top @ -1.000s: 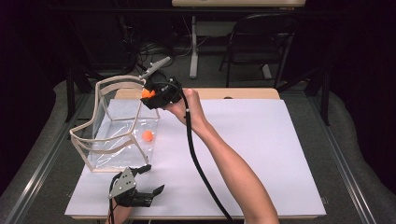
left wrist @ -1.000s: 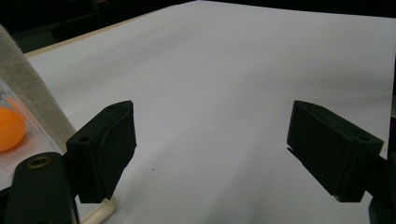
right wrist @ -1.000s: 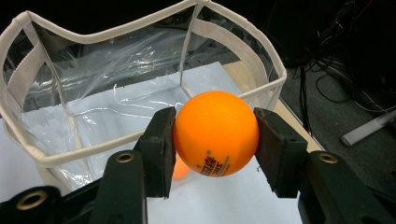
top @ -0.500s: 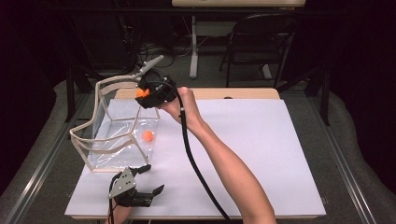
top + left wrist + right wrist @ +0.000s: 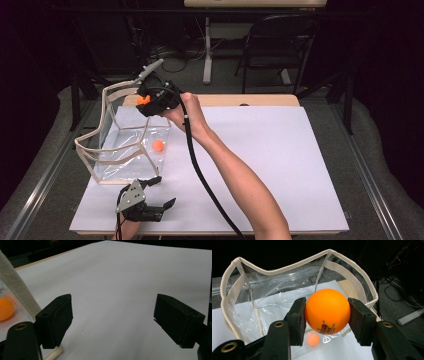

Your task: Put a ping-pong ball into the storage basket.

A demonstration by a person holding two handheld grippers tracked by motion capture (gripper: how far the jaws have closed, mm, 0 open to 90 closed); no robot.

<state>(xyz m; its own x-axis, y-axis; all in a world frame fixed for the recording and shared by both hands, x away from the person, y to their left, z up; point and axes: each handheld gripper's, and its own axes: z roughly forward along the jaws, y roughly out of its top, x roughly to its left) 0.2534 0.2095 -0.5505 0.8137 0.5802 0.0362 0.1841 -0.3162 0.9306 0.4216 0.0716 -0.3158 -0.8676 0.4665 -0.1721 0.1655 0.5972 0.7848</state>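
1. Right gripper (image 5: 325, 315): jaws clenched on a round orange plastic ball with dark print (image 5: 327, 311), held above the open top of the clear plastic bag with cream fabric trim (image 5: 287, 267).
2. Inside the bag, on its floor: a second small orange ball (image 5: 158, 145).
3. Left gripper (image 5: 156, 192): jaws released, holding nothing, low over the white surface (image 5: 280, 150) just beside the bag's near corner.

Wide open white table top (image 5: 280, 165) to the right, nothing on it; at the left the clear bag (image 5: 122, 145) stands, mouth open upward, cloth rim (image 5: 297, 263) ringing the way in.
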